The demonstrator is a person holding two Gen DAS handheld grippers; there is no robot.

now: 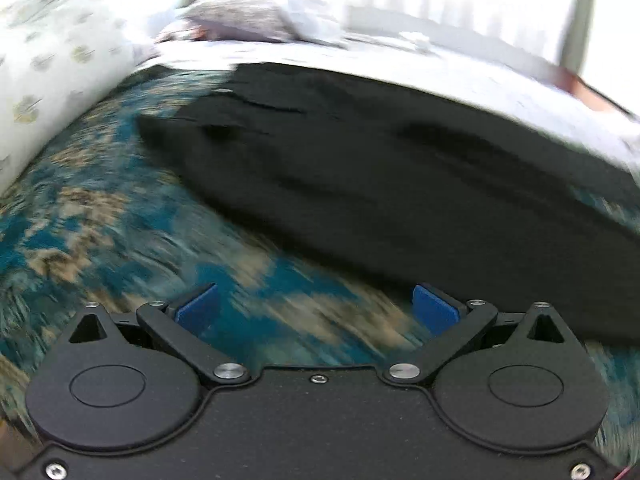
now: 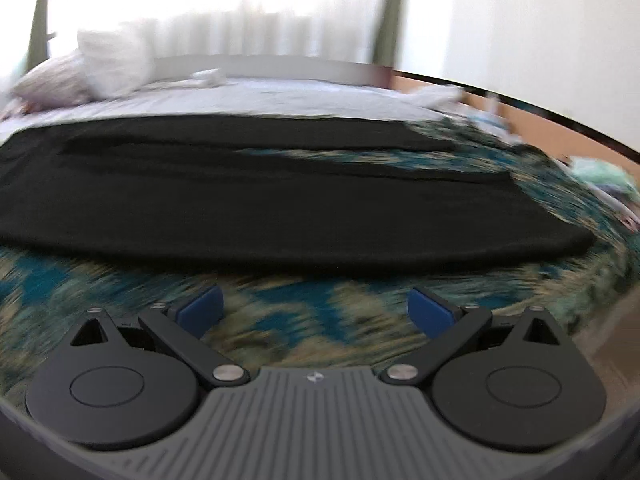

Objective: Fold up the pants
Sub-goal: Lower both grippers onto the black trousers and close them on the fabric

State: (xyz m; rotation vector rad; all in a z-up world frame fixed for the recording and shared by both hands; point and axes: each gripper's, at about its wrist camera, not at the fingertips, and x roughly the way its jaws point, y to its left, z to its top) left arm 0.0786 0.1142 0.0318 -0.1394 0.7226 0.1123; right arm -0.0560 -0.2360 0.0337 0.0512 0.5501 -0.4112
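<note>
Black pants (image 1: 400,168) spread on the patterned bed cover (image 1: 120,220), long axis running across both views. Left hand-held gripper (image 1: 316,308) and right hand-held gripper (image 2: 316,312) both released, empty, just short of the near edge; neither clearly nearer.

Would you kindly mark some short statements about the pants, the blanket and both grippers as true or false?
1. The pants are black. True.
2. The left gripper is shut on the pants. False: it is open and holds nothing.
3. The pants lie on a blue patterned blanket. True.
4. The right gripper grips a pillow. False: it is open, over the blanket.
5. A pillow lies beyond the pants. True.
</note>
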